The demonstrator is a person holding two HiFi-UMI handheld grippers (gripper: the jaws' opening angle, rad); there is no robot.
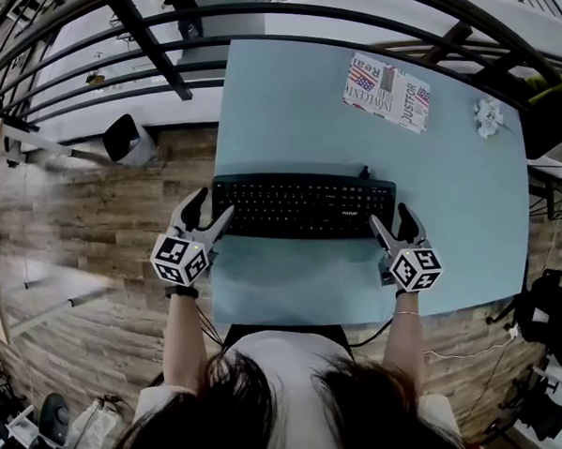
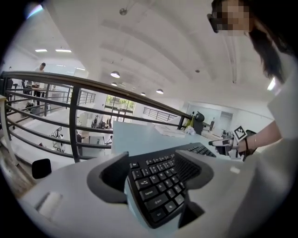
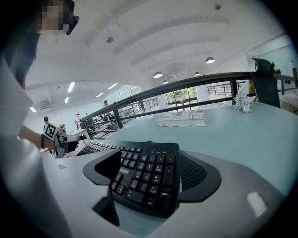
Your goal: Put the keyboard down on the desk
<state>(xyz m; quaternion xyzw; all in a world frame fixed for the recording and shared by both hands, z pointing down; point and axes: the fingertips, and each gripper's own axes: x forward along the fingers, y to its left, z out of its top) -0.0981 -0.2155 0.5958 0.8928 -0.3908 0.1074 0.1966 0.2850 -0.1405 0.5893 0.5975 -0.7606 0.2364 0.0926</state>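
Black full-size keyboard (image 1: 303, 205), low flat keys, numpad at its R end. It lies lengthwise across the near half of the pale blue desk (image 1: 284, 106), L end about level w/ the desk's L edge. A thin cable (image 1: 363, 171) leaves the back edge near the R end.

Left gripper (image 1: 206, 223) has the L end: fingers clamped on it front & back, key rows running between them in the left gripper view. Right gripper (image 1: 391, 224) does the same at the R end, fingers closed over the numpad.

Can't tell if the underside rests on the desk or sits just above it; no view shows that gap. In the head view both end corners are covered by fingers, and key legends are too small to read.

Printed booklet (image 1: 387, 91) at far R of the desk, well apart from the keyboard. Small white thing (image 1: 488, 117) near the R edge, too small to identify.
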